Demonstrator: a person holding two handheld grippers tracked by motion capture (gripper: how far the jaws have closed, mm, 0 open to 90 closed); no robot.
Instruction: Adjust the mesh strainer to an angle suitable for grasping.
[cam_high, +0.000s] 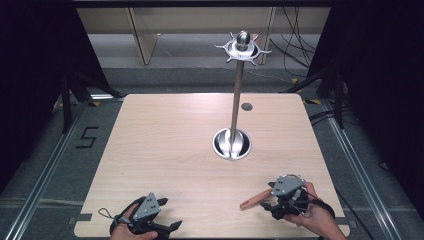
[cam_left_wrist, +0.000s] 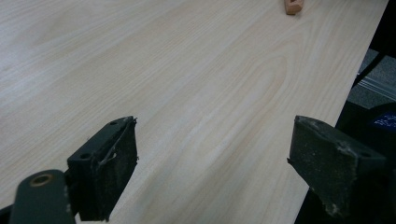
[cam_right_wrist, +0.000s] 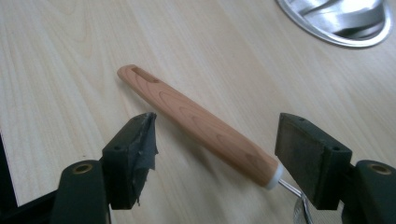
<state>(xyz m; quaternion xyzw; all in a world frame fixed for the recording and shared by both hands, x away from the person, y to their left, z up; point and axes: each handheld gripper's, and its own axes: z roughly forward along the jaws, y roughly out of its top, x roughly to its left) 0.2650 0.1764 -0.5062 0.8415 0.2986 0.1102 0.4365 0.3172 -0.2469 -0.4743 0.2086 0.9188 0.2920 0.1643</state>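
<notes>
A pale wooden table (cam_high: 165, 150) carries one tall metal stand (cam_high: 236, 95): a thin upright pole rising from a round shiny base (cam_high: 232, 144) right of the table's middle, topped by a ring with short spokes and a ball (cam_high: 243, 38). Just behind the base, a small dark round disc (cam_high: 246, 106) sits in the tabletop. Nothing else lies on the wood between the stand and the near edge except one utensil with a wooden handle (cam_high: 255, 199), which lies flat at the near right.

The right gripper (cam_high: 274, 205), held in a hand (cam_high: 315, 216) at the near right corner, has its jaws wide apart and holds nothing. In the right gripper view the wooden handle (cam_right_wrist: 196, 122) lies on the table between the two jaws, slanting away, touching neither. Its far end has a small slot; its near end has a white collar and a thin metal shank running toward the right jaw, where the working end is hidden. The stand's base (cam_right_wrist: 341, 21) shows at the upper right of that view, well apart from the handle.

The left gripper (cam_high: 172, 226) rests at the near left edge, held by the other hand (cam_high: 125, 230), with a black cable loop (cam_high: 105, 215) beside it. Its jaws are also wide open and empty, with bare table (cam_left_wrist: 187, 93) between them. The tip of the wooden handle (cam_left_wrist: 293, 6) appears far off in the left gripper view.

Counted: one stand, one utensil, two grippers.
</notes>
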